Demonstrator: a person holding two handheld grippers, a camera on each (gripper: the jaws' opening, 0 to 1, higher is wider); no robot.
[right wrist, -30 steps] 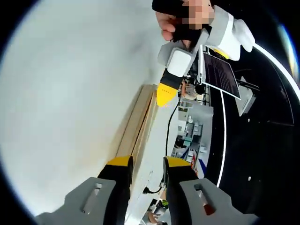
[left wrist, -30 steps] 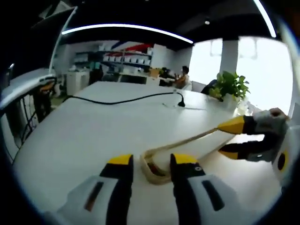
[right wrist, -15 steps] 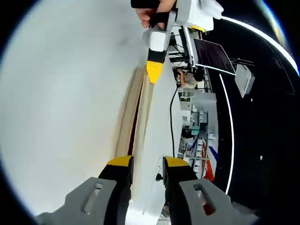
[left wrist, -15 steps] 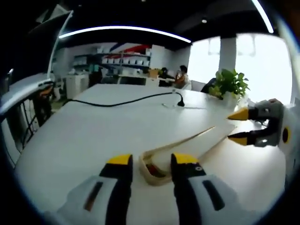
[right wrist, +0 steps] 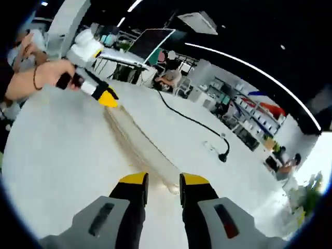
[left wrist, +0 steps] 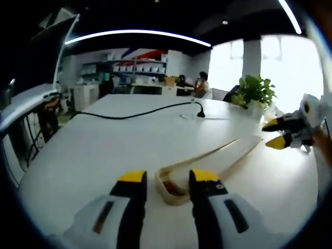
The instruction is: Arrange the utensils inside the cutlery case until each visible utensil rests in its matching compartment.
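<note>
Big white office counter [left wrist: 93, 150]: long pale wooden cutlery case [left wrist: 207, 163] lying between both grippers, left gripper [left wrist: 165, 181] and right gripper [right wrist: 161, 182] hovering released, empty. Next I'd be reaching for a utensil.

Pale wooden cutlery case [left wrist: 207, 161] lies flat on my white surface [left wrist: 104, 150]; contents too blurred to identify.

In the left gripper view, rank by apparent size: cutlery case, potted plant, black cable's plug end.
1. Cutlery case, largest, though nearest the camera.
2. Potted plant, clearly smaller, but farther off.
3. Black cable's plug end, smallest.
</note>
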